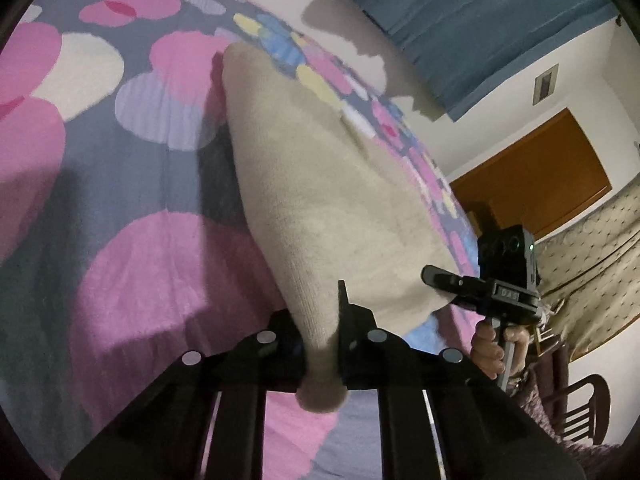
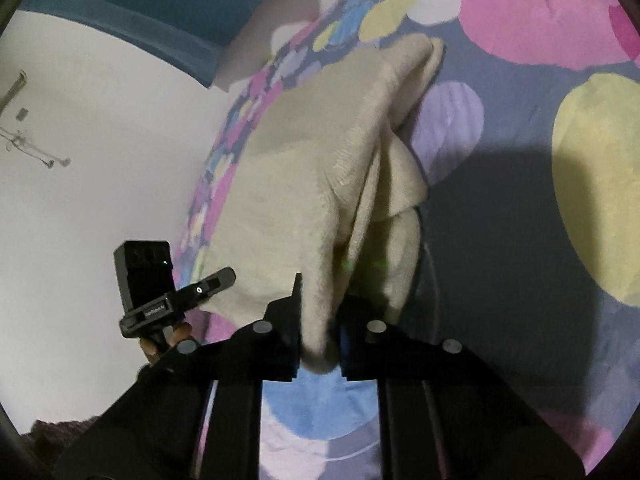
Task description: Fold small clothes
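Both grippers have hold of the same beige knit garment, a small soft piece that looks like a sweater or a thick top, though I cannot tell its cut from here. The left gripper has its fingers drawn narrow on one bunched edge of the cloth, and the right gripper is pinched the same way on another edge, so the piece hangs stretched between the two, lifted at the near side while its far end trails toward the bed with the bright spotted cover. From the left wrist view the other gripper shows off to the right, with the person's hand wrapped round its handle. From the right wrist view the cloth already lies doubled, with at least one layer lapped over another down the middle, so I would judge one fold made or half made. It is not yet a tidy packet: the edges are loose and uneven, nothing lies flat on the bed, and I see no finished pile anywhere. What remains, I think, is to lay it down, square it and fold again.
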{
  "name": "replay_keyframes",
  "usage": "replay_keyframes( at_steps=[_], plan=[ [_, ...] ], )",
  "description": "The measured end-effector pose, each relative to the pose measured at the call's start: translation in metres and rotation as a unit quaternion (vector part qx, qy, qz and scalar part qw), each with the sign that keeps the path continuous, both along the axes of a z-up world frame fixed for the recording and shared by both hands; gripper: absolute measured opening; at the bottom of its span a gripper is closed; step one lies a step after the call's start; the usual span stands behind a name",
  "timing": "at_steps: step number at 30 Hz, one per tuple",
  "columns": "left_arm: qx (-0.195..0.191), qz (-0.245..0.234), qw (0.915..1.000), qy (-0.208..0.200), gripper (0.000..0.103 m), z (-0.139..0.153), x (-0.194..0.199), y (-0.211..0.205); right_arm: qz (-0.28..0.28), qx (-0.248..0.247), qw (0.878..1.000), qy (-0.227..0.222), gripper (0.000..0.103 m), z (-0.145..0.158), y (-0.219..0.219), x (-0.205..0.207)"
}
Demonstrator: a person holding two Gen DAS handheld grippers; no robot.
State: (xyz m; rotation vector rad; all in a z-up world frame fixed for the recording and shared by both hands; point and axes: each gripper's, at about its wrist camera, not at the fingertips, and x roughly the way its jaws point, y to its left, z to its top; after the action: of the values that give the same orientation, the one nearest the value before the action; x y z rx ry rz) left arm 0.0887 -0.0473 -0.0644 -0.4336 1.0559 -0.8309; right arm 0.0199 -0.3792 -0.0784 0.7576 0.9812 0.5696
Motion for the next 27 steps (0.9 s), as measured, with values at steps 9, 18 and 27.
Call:
replay_keyframes(
  at_steps=[9, 18, 27],
  plan=[
    [0.002, -0.013, 0.9999, 0.007, 0.011, 0.019, -0.039, -0.001, 0.012, 0.006, 1.000, 0.007, 0.010, 0.011, -0.010, -0.033],
    [0.031, -0.010, 0.9994, 0.011, 0.026, -0.003, -0.048, 0.003, 0.004, 0.020, 0.999, 0.041, 0.024, -0.010, -0.023, -0.028],
    [0.008, 0.038, 0.9992, 0.008, 0.065, 0.002, 0.010, 0.017, -0.041, 0.023, 0.999, 0.016, 0.055, 0.000, -0.050, 0.030]
  ],
)
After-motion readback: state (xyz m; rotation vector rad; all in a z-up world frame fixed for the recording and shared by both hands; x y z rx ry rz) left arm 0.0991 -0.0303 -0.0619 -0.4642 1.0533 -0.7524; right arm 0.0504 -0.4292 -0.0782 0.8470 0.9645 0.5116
